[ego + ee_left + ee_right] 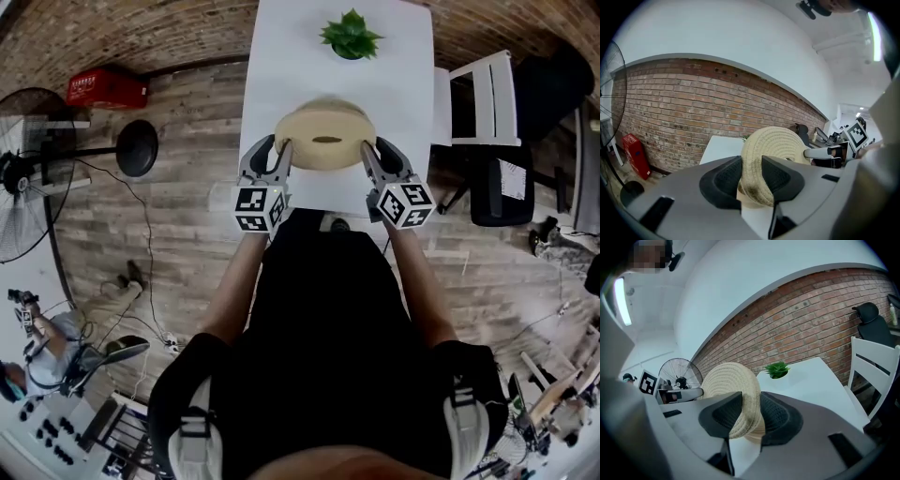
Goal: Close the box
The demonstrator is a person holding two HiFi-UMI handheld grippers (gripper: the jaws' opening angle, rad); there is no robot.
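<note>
A round woven straw lid (325, 138) hangs level over the near end of the white table (281, 56), held by its rim from both sides. My left gripper (284, 150) is shut on the lid's left edge (773, 145). My right gripper (367, 150) is shut on the lid's right edge (726, 380). In the gripper views the jaws of my left gripper (751, 176) and my right gripper (750, 416) pinch the thick woven rim. A smooth tan part of the box (751, 202) shows just under the lid; the lid hides most of it.
A small green plant (350, 36) stands at the table's far end. A white chair (487, 94) and a black chair (502, 187) stand to the right. At the left are a floor fan (23, 173) and a red case (105, 89).
</note>
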